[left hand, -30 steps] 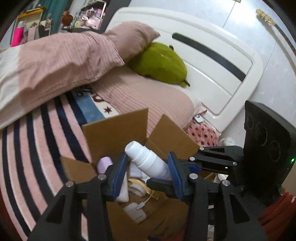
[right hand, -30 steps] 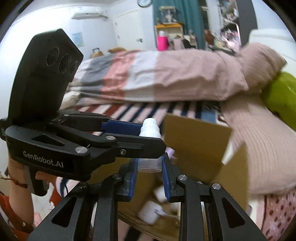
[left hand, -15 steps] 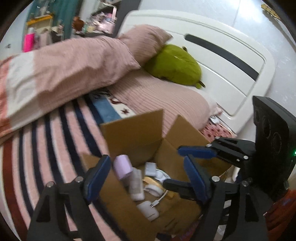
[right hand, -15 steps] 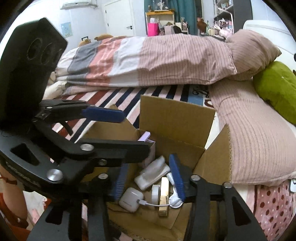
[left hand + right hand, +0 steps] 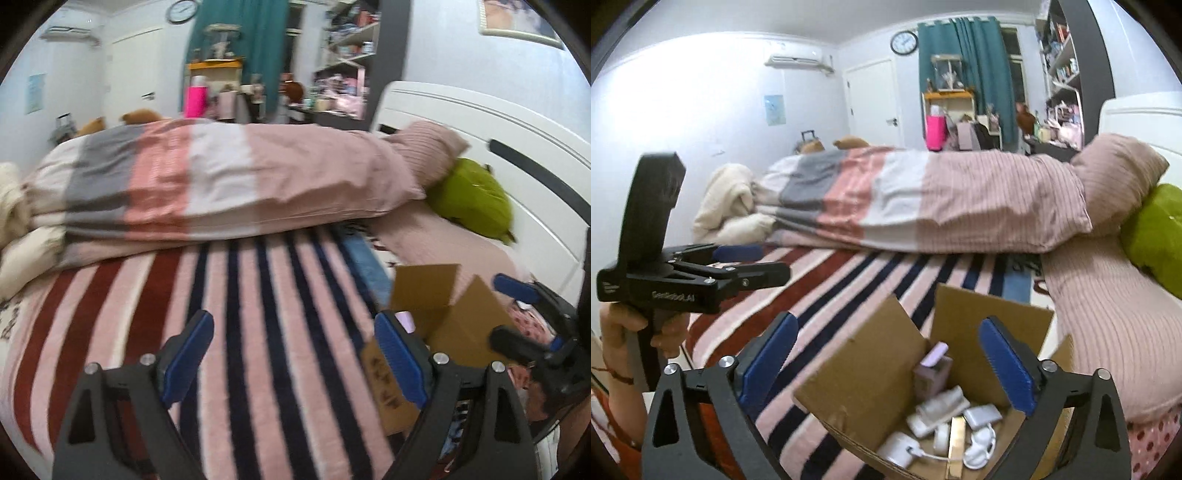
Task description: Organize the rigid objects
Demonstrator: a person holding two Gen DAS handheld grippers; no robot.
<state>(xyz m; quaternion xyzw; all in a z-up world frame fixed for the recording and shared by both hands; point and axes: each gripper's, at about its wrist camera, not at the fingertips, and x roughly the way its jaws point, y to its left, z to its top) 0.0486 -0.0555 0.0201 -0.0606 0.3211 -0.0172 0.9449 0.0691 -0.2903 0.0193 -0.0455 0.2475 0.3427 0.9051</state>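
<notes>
An open cardboard box (image 5: 871, 373) stands on the striped bedspread (image 5: 871, 273) and holds a white bottle (image 5: 940, 408), a lilac box (image 5: 932, 373), a white charger with cable (image 5: 899, 448) and other small white items. My right gripper (image 5: 886, 363) is open and empty just above the box. My left gripper (image 5: 291, 360) is open and empty over the bare bedspread (image 5: 258, 332), with the box (image 5: 443, 321) to its right. The left gripper also shows at the left of the right wrist view (image 5: 753, 260).
A rolled striped duvet (image 5: 221, 184) lies across the bed behind the bedspread. Pink pillows (image 5: 1115, 173) and a green plush (image 5: 1156, 229) lie by the white headboard (image 5: 498, 147). A desk and shelves stand at the far wall.
The white bottle left my grippers and now lies in the box. Both grippers opened. My left gripper swung left away from the box; my right gripper rose above it.
</notes>
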